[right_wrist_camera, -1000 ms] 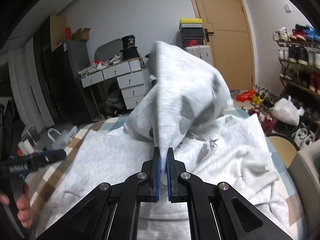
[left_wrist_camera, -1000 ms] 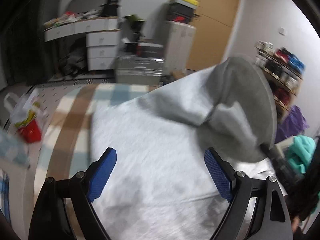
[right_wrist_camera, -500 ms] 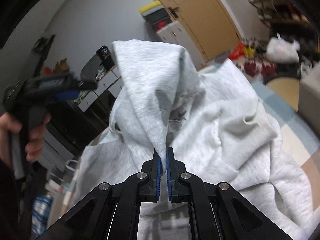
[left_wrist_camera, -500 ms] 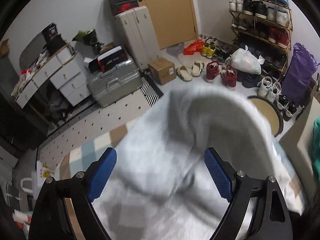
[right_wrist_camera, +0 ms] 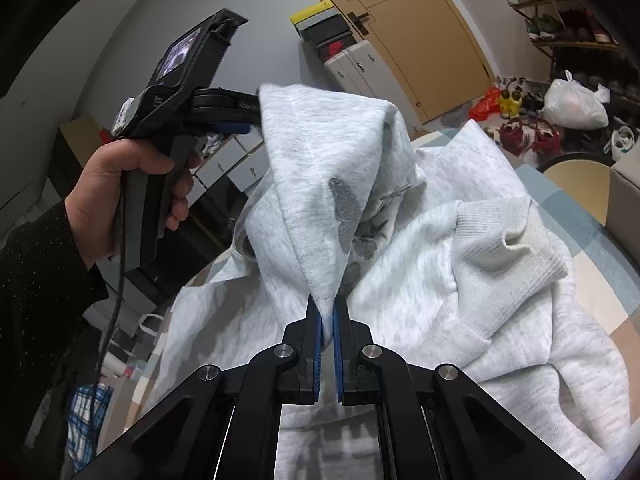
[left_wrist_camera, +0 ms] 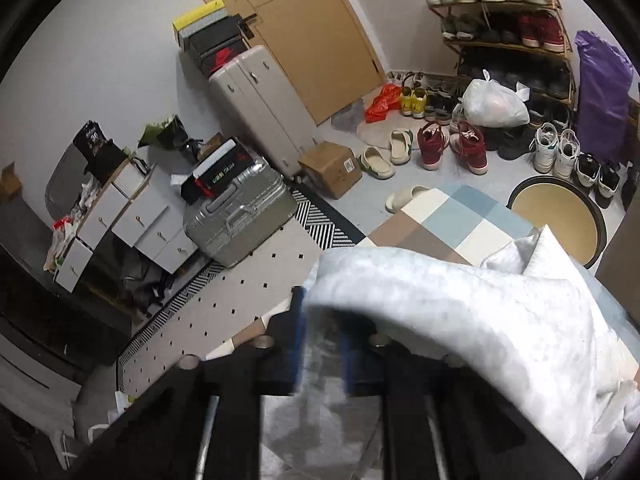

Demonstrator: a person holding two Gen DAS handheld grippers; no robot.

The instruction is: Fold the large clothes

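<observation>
1. The grey sweatshirt (right_wrist_camera: pixel 440 240) is bulky, soft and limp; I judge it light enough to lift, but it sags and bunches wherever it is not held, as the crumpled ribbed cuff (right_wrist_camera: pixel 516 248) to the right of the raised fold shows
2. It lies heaped on a checked blanket (left_wrist_camera: pixel 452 220), with one folded edge lifted above the heap
3. The right hand-held gripper (right_wrist_camera: pixel 327 316) has its blue pads closed on the lower end of that raised fold, cloth pinched between them
4. The left hand-held gripper (right_wrist_camera: pixel 240 118), seen from the right wrist view, meets the top of the same fold on its left side; its own view is blurred and draped with cloth, so I cannot tell whether it is clamped or merely pushed in
5. Best holds, I judge, are seams, hem and ribbing, where the knit is thickest and least likely to slip
6. Beyond the sweatshirt the blanket shows bare squares, room to lay the fold over; the blanket's far edge drops to a floor crowded with a silver suitcase (left_wrist_camera: pixel 240 216) and shoes (left_wrist_camera: pixel 452 148), so the cloth should stay short of that edge
</observation>
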